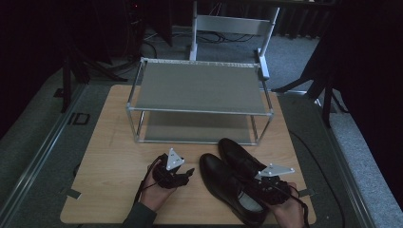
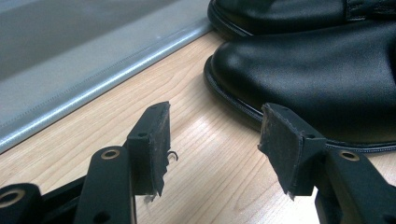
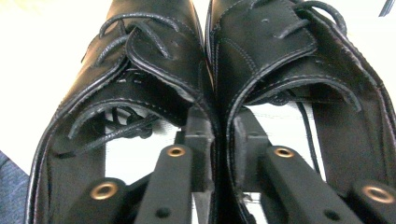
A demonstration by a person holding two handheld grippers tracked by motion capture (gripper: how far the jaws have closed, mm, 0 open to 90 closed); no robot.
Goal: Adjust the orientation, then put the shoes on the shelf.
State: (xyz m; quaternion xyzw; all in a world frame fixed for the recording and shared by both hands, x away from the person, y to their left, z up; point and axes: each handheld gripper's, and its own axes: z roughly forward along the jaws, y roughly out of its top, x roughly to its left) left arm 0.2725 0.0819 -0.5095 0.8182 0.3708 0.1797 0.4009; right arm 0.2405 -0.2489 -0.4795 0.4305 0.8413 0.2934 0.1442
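While the high view sets two shoes [image 1: 233, 183] at the table's [image 1: 109, 161] five o'clock, rack [image 1: 197, 95] at twelve, the right gripper [image 3: 219, 140] view reveals jaws pinching their adjoining inner walls; left gripper [image 2: 212, 140] spread, empty.

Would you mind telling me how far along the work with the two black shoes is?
Early stage. Done: the two shoes stand side by side before the rack. In hand: the right gripper has one jaw inside each shoe, pinching their inner walls together. The left gripper waits open beside them. Left: both rack shelves hold no shoes, if that is their destination.
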